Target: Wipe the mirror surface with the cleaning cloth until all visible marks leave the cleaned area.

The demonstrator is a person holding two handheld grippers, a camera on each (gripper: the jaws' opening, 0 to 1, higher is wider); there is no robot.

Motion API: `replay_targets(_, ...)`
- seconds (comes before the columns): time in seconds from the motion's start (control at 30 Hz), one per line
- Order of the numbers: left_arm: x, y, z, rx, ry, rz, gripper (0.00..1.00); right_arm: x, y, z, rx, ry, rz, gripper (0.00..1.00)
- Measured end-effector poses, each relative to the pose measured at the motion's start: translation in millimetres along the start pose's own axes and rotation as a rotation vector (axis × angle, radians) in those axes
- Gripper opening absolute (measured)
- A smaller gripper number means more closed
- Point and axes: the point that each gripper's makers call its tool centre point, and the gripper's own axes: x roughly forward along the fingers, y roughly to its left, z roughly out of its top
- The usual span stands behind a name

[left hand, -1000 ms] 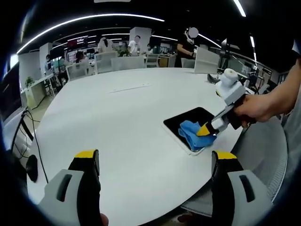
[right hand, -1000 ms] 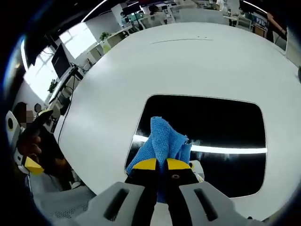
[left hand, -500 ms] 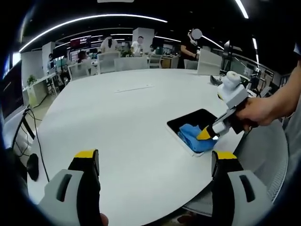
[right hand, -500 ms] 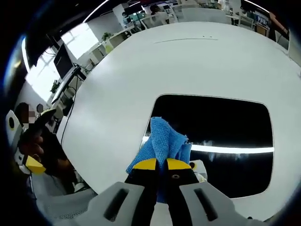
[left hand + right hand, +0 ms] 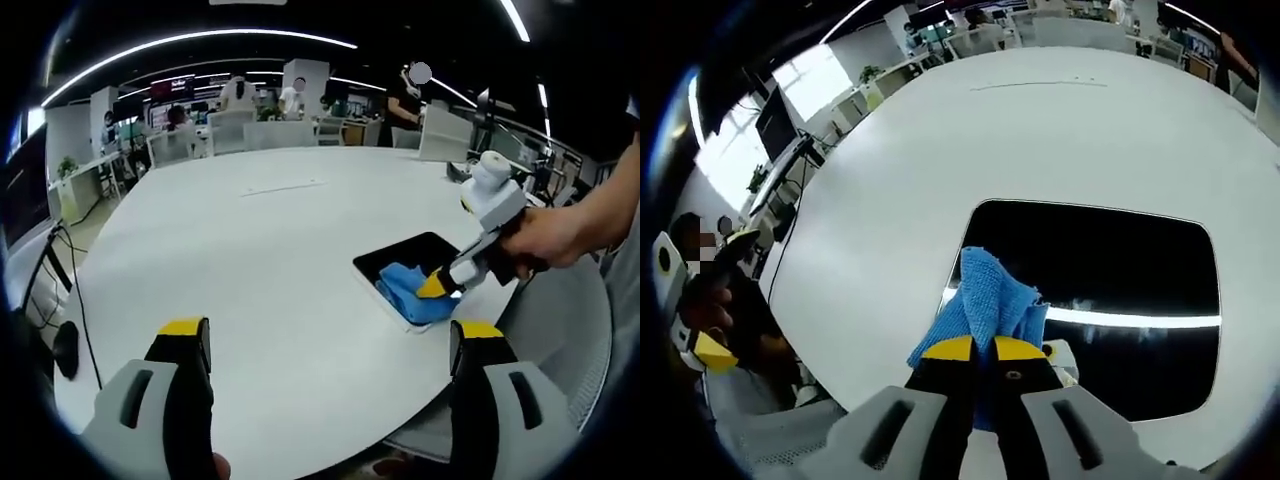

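In my right gripper view, my right gripper [image 5: 981, 349] rises from the bottom with its yellow-tipped jaws pressed together, pinching a fold of the blue cleaning cloth [image 5: 985, 300]. The cloth is bunched and stands up in a ridge just beyond the tips, lying on the near left corner of the mirror [image 5: 1120, 270]. The mirror is a dark rounded rectangle lying flat on the white table [image 5: 940, 150], with a bright strip of reflected light across its near half; I cannot make out marks on it. At the left edge of that view I see a hand [image 5: 710, 310] holding my other tool.

In my left gripper view, my left gripper [image 5: 330, 345] is held low over the near table edge, jaws spread wide apart and holding nothing. Farther off to the right, a hand [image 5: 545, 235] grips the right tool, angled down onto the cloth at the mirror's near corner, close to the table's right edge. Beyond the table stand office chairs [image 5: 260, 132] and people.

Compared with a second ago, the cloth sits a little farther along the mirror's near edge, and the clamp on it has not loosened.
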Motion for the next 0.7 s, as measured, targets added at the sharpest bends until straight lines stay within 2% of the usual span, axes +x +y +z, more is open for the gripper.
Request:
replay_targets(0.17, -1, -0.8, -3.4, 0.005, 0.007, 0.002, 0.99, 1, 0, 0.3, -0.03, 0.018, -0.006, 0.0)
replay_targets(0.7, -2, 1.0, -5.0, -0.002, 0.009, 0.007, 0.99, 12, 0, 19.2, -0.013, 0.018, 0.001, 0.0)
